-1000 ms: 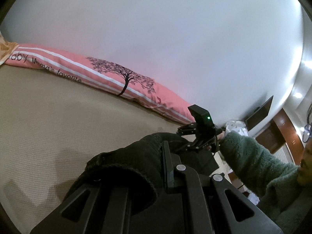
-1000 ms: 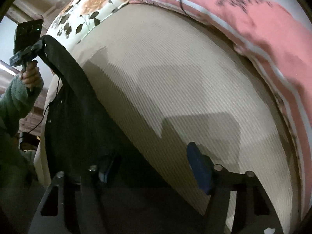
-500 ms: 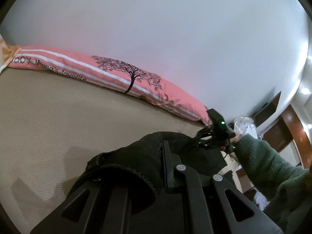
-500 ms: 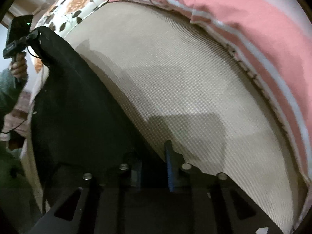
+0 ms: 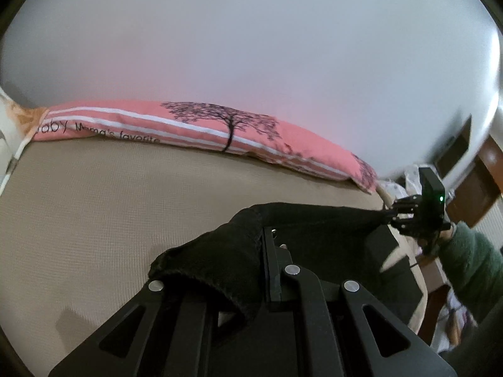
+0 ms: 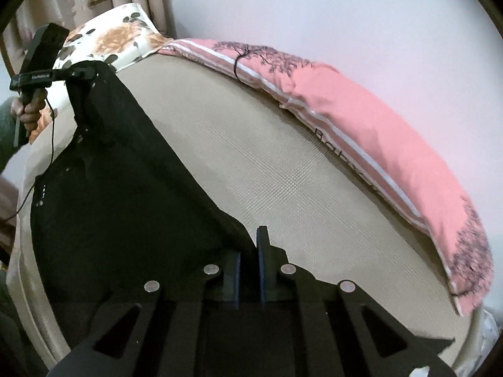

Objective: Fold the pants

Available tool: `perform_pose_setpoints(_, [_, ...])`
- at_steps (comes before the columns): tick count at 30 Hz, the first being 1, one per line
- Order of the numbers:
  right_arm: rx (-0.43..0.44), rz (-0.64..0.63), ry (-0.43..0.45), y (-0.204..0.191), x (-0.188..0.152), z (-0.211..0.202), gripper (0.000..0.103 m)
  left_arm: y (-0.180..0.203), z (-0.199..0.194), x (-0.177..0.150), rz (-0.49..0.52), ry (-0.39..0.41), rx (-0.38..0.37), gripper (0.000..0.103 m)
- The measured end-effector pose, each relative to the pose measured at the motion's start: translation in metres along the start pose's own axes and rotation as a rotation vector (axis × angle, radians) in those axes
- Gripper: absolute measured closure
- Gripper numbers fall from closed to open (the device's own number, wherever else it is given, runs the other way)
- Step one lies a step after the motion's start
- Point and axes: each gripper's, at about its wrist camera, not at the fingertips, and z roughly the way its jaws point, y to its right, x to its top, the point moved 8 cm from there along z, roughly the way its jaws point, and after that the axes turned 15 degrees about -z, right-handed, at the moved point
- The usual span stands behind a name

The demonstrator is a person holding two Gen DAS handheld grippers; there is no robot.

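Both tools clamp the black fabric pants (image 6: 119, 188): left tool (image 5: 270, 270) and right tool (image 6: 248, 270) each pinch a corner, cloth stretched above the beige mattress (image 6: 283, 172) near its front edge. Probably best to keep tension even & lay it flat w/o slack.

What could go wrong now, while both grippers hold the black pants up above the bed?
1. The right gripper pinches only a thin edge of the black pants; it may slip out when the cloth is pulled tight.
2. The left gripper holds a thick bunched fold, so the fold could come out uneven.
3. Part of the pants hangs past the edge of the bed and may drag.
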Motion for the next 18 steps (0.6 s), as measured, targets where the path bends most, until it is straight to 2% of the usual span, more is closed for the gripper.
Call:
perform_pose_setpoints(3, [-0.024, 0.014, -0.009, -0.022, -0.013, -0.017, 0.097, 0.007, -0.014, -0.019, 0.049, -0.02, 0.008, 0.094])
perform_pose_setpoints(8, [-0.001, 0.062, -0.004, -0.067, -0.041, -0.038, 0.097, 0.01, -0.037, -0.063, 0.083, -0.078, -0.006, 0.093])
perform_pose_setpoints(12, [0.036, 0.095, -0.023, -0.102, -0.065, -0.043, 0.097, 0.011, -0.051, -0.106, 0.138, -0.148, 0.01, 0.09])
perform_pose_setpoints(18, [0.093, 0.158, -0.057, -0.149, -0.101, -0.032, 0.096, -0.01, -0.056, -0.17, 0.129, -0.265, 0.061, 0.087])
